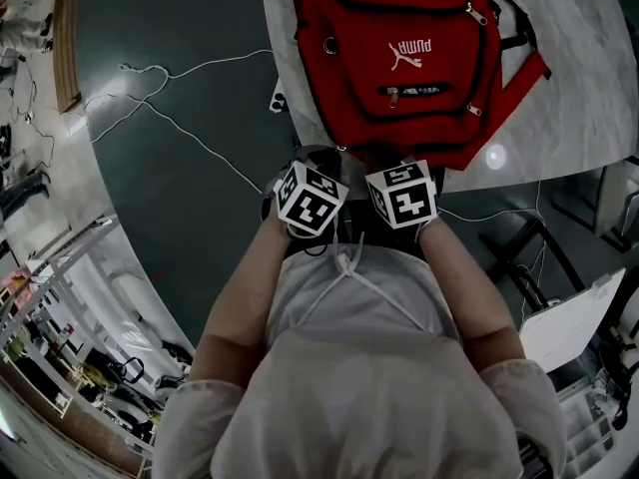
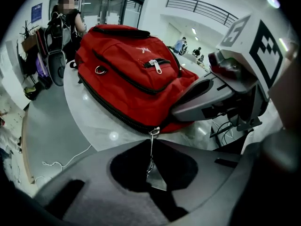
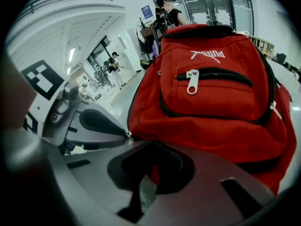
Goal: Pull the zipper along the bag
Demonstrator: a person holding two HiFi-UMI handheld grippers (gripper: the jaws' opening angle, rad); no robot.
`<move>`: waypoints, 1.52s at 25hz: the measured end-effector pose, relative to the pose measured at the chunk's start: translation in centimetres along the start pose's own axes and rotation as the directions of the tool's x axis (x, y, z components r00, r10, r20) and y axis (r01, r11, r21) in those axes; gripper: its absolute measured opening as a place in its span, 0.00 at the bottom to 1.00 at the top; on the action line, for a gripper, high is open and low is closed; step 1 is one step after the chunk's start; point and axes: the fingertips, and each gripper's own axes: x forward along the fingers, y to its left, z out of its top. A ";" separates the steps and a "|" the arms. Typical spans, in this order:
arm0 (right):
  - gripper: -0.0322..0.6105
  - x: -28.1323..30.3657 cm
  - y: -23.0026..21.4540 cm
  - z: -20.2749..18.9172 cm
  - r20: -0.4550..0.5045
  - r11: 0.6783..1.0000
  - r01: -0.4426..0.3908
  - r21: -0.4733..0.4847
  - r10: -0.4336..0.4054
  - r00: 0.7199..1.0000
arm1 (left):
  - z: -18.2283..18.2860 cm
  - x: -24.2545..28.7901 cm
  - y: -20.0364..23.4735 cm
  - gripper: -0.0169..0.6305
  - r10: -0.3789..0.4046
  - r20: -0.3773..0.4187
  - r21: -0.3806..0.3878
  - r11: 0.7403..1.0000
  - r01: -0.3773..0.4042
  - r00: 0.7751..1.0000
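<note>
A red backpack [image 1: 409, 58] lies on a round white marble table [image 1: 589, 88], its bottom edge toward me. In the left gripper view my left gripper [image 2: 150, 142] is shut on the metal zipper pull [image 2: 151, 159], which hangs from the slider [image 2: 154, 132] at the bag's lower corner on the main black zipper [image 2: 113, 108]. My right gripper [image 3: 153, 141] sits just right of it, jaws closed with red fabric of the bag's bottom edge [image 3: 153, 173] between them. From the head view only the two marker cubes [image 1: 312, 198] [image 1: 402, 193] show; the fingertips are hidden beneath them.
A white cable [image 1: 190, 118] trails over the dark floor left of the table. A dark chair frame [image 1: 519, 247] and a white board [image 1: 569, 327] stand at the right. A person [image 2: 70, 13] stands beyond the table by glass doors.
</note>
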 end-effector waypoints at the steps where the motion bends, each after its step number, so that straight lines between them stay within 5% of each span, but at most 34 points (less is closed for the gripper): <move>1: 0.09 0.0 0.0 0.0 -0.001 1.000 -0.001 0.001 0.001 1.000 | 0.0 -0.1 0.1 0.07 0.008 -0.006 0.014 1.000 -0.008 1.000; 17: 0.09 0.2 -0.2 -0.2 -0.053 0.998 0.021 -0.051 -0.024 0.998 | 0.7 -0.9 3.1 0.07 0.110 0.001 0.064 0.992 -0.110 0.994; 23: 0.09 0.2 -0.3 -0.1 -0.073 1.000 -0.003 0.028 0.005 0.997 | 1.7 -1.2 5.4 0.07 0.109 0.031 -0.017 0.994 -0.108 0.994; 31: 0.09 0.6 -0.5 -0.3 -0.114 0.996 0.052 -0.073 -0.060 0.992 | 3.0 -1.1 8.0 0.07 0.115 0.036 -0.060 0.992 -0.113 0.993; 38: 0.09 0.4 -0.7 -0.2 -0.124 0.996 0.074 -0.055 -0.081 0.989 | 4.7 -1.0 10.2 0.07 0.139 0.052 -0.045 0.990 -0.137 0.989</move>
